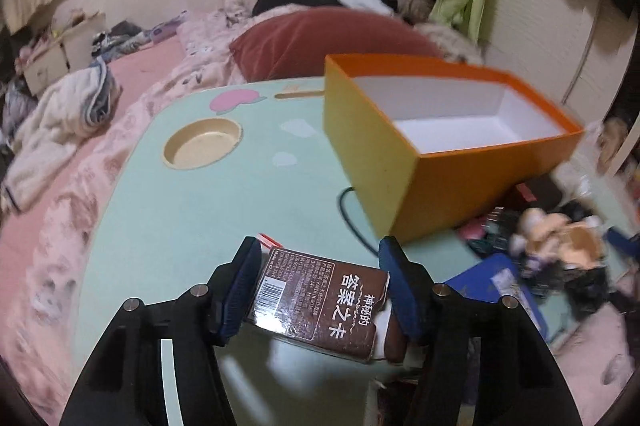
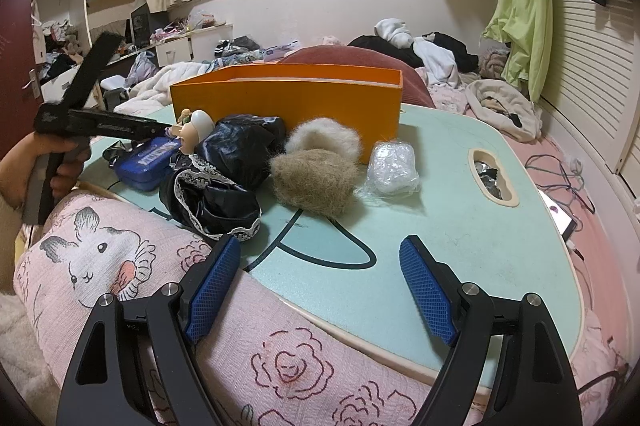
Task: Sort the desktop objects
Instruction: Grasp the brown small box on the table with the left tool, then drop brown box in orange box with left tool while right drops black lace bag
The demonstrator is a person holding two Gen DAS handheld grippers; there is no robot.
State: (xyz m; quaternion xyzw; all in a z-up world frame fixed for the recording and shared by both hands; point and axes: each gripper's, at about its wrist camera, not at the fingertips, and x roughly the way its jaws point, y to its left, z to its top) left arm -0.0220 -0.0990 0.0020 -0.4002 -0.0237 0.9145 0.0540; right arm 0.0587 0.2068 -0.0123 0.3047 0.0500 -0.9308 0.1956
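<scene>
left hand-held gripper (image 1: 320, 262) seemingly gripping brown card box (image 1: 320, 306), orange box (image 1: 440, 130) nr

Left wrist view: clutter right of orange box (image 1: 448, 146) motion-blurred, items unreadable. Brown card box (image 1: 320, 306) near end hidden behind left tool (image 1: 320, 258). Small print illegible.

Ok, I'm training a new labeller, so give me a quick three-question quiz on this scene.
1. True or false: the right gripper is shut on something.
2. What sits between the pads of the left gripper? A) brown card box B) blue tin C) doll
3. How many fur balls lie in front of the orange box?
Key: 1 false; 2 A; 3 two.
</scene>
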